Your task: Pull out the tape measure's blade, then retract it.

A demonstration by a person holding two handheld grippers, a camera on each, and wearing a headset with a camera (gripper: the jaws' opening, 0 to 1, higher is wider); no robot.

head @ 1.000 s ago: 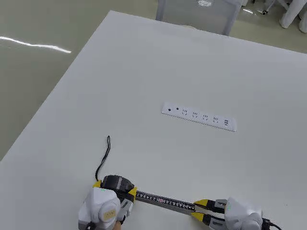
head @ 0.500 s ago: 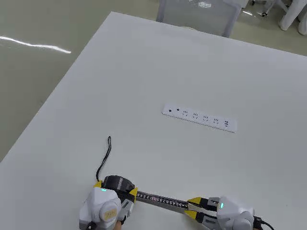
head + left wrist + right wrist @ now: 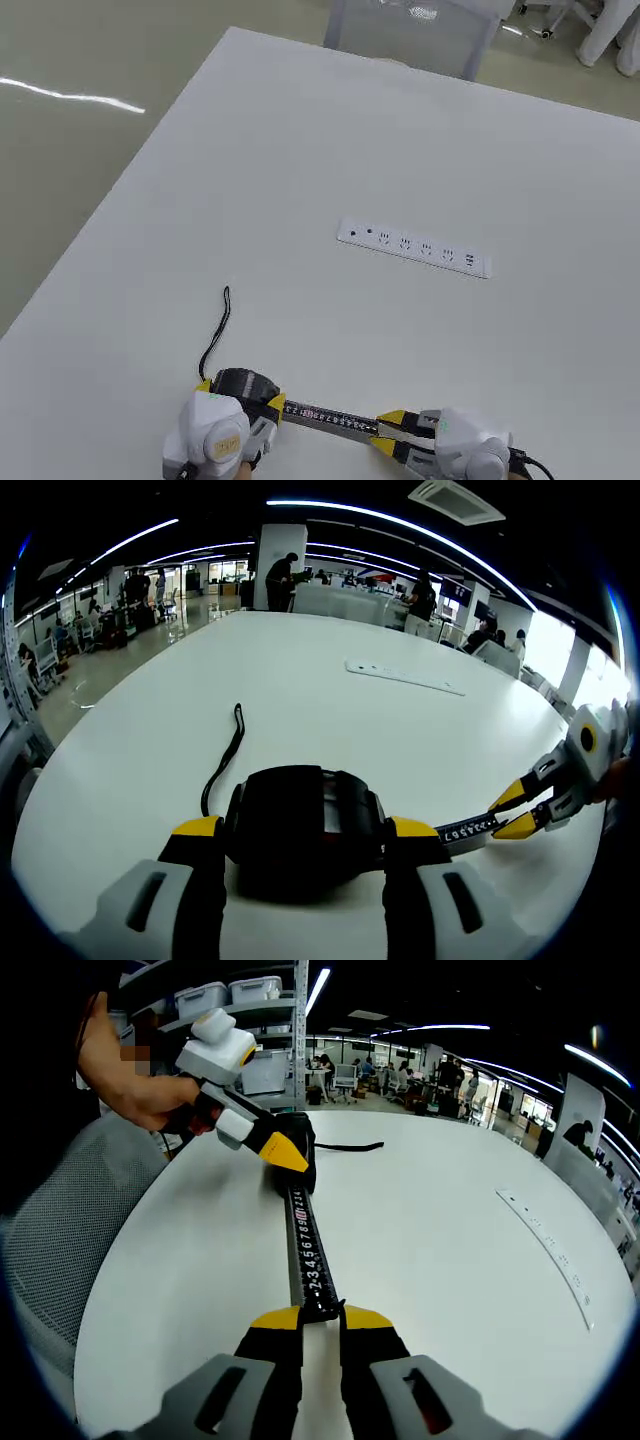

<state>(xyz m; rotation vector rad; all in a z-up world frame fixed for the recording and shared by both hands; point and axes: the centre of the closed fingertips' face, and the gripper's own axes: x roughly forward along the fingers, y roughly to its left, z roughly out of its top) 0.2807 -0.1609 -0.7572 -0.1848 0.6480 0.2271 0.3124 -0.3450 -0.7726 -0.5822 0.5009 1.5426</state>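
Jaws of my right gripper (image 3: pixel 320 1312) pinch the tip of the blade (image 3: pixel 303 1240). My left gripper (image 3: pixel 305 830) clamps the tape measure (image 3: pixel 243 384) case near the table (image 3: pixel 300 150) edge. The blade lies partly out. I judge this mid-stroke. Next, I hold the tip firmly and travel straight along its line.

The left tool (image 3: pixel 240 393) and right tool (image 3: pixel 386 432) sit low, tips facing each other, both with jaws clamped.
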